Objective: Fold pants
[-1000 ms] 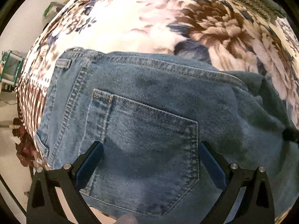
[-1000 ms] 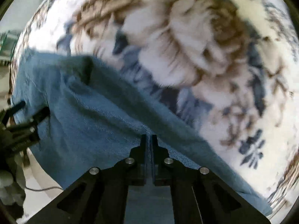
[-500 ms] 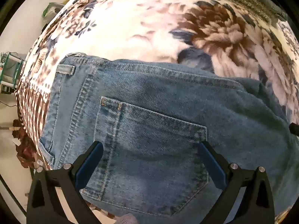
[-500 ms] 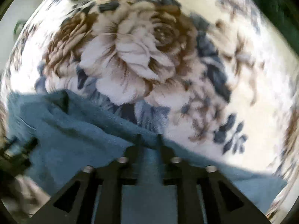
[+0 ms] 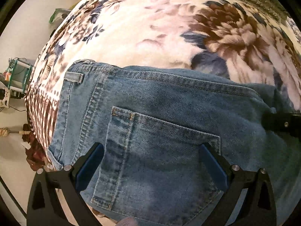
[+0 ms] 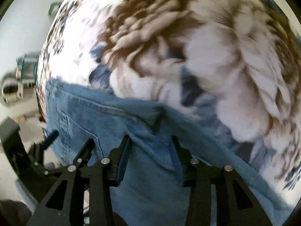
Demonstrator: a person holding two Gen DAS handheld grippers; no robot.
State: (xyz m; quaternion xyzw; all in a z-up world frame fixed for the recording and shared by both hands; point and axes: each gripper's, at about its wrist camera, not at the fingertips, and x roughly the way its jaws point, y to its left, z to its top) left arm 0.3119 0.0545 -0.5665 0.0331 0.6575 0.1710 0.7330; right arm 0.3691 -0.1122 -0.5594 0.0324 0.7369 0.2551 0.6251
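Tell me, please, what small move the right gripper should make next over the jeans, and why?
Probably lift the right gripper clear of the jeans. Its jaws stand open with loose denim lying between them, so nothing is gripped. The jeans lie on the floral blanket, and the left gripper also hovers open over the back pocket. Pulling away should avoid dragging the fabric.

Blue denim pants (image 5: 169,116) lie folded – back pocket (image 5: 160,160) up

One pair of jeans (image 5: 169,101), two tongs (image 5: 150,162) (image 6: 150,150), one blanket (image 5: 150,28)
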